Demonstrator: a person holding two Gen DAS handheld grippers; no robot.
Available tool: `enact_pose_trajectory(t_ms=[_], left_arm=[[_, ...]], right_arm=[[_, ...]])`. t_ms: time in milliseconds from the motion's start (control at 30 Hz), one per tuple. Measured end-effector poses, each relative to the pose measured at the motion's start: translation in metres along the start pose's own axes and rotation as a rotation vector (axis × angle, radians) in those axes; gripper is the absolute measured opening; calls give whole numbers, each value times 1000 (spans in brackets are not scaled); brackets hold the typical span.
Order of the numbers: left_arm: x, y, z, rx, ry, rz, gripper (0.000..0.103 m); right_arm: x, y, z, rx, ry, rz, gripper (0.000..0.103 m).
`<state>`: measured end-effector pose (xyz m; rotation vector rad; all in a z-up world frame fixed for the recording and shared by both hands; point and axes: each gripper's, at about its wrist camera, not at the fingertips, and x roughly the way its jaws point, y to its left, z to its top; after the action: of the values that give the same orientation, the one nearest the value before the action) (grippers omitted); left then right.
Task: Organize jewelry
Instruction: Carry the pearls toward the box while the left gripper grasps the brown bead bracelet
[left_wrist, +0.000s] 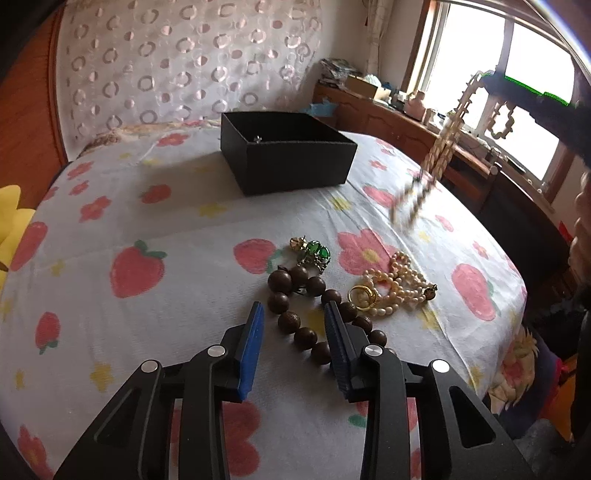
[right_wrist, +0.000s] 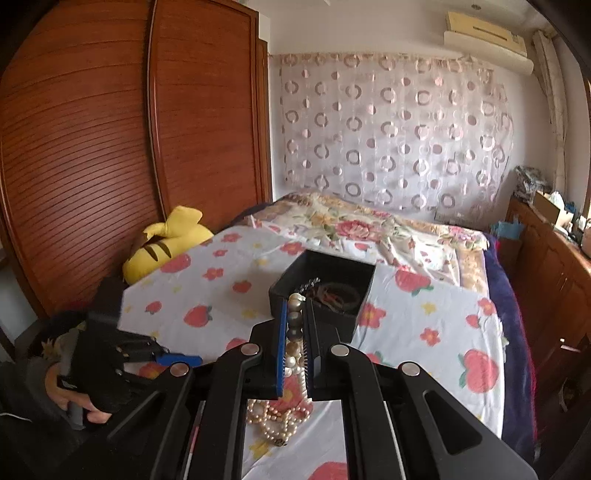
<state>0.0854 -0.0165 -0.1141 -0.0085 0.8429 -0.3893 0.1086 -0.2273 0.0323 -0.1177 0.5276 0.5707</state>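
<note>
The right gripper (right_wrist: 295, 332) was clamped on a limp, swinging necklace (right_wrist: 294, 325); the left gripper (left_wrist: 293, 325) straddled the beads (left_wrist: 295, 321) unclamped; likely hard, rolling, best pinched across one strand

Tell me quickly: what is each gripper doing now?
Left gripper: open around the brown bead bracelet.
Right gripper: shut on a pearl necklace.

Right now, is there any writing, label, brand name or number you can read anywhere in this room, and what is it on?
None can be read.
Black box: plain sides, no label showing.
Air conditioner: no legible brand.
Boxes and clutter on the wooden cabinet: any print is too small and blurred to read.
Strawberry sheet and circle-patterned curtain: pictures only, no words.
</note>
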Motion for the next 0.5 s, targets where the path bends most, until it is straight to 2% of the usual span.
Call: enact_pose_trajectory(t_ms=[100, 300, 367, 500], left_arm=[[8, 1, 2, -11, 22, -8, 32], [15, -3, 9, 14, 25, 25, 31], [18, -7, 11, 42, 27, 67, 15], [21, -9, 13, 74, 29, 89, 12]], right_arm=[[-5, -1, 4, -4, -14, -8, 9], [-4, -3, 2, 0, -7, -16, 9], [-1, -3, 0, 3, 2, -12, 9], [4, 0, -4, 3, 16, -4, 9]])
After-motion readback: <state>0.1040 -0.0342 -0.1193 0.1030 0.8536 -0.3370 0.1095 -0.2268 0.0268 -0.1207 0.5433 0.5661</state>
